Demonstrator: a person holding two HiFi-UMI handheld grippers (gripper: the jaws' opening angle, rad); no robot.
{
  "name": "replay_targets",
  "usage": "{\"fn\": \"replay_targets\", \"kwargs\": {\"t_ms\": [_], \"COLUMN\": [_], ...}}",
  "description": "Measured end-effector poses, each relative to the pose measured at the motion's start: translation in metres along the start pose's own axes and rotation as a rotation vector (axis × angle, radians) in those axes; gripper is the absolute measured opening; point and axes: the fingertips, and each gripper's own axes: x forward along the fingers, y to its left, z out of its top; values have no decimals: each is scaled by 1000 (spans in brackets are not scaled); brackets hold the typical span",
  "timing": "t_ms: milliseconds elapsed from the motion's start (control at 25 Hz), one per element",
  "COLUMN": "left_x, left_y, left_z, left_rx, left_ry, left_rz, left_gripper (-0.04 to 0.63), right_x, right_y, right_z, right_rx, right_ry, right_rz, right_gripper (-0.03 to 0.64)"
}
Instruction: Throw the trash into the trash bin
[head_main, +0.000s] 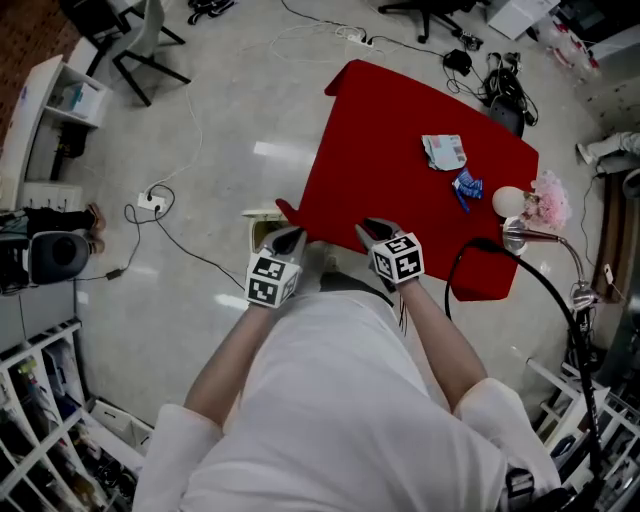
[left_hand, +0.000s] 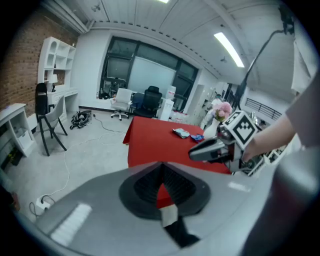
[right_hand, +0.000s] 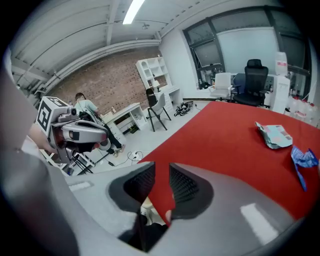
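While the crumpled pale paper wrapper (head_main: 444, 152), seemingly light and soft and best pinched at a raised fold, lies on the far half of the red rectangular worktop (head_main: 400, 205), the left claw (head_main: 289, 239) is clenched empty and the right claw (head_main: 376, 229) slightly parted.

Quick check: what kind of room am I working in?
Likely an office or lab workspace: office chairs by large windows, white shelving against a brick wall, a power strip on the floor.
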Motion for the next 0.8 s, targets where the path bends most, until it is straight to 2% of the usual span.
{"fn": "replay_targets", "kwargs": {"t_ms": [320, 800], "left_x": [39, 72], "left_y": [-12, -7], "left_z": [19, 44], "left_rx": [0, -21], "left_ry": [10, 15], "left_rz": [3, 12], "left_gripper": [5, 5], "right_x": [-20, -20], "right_y": [-95, -205], "right_z": [14, 38], "right_rx": [19, 58], "right_ry": [-24, -16], "right_rz": [-140, -300], "right_gripper": [104, 129]}}
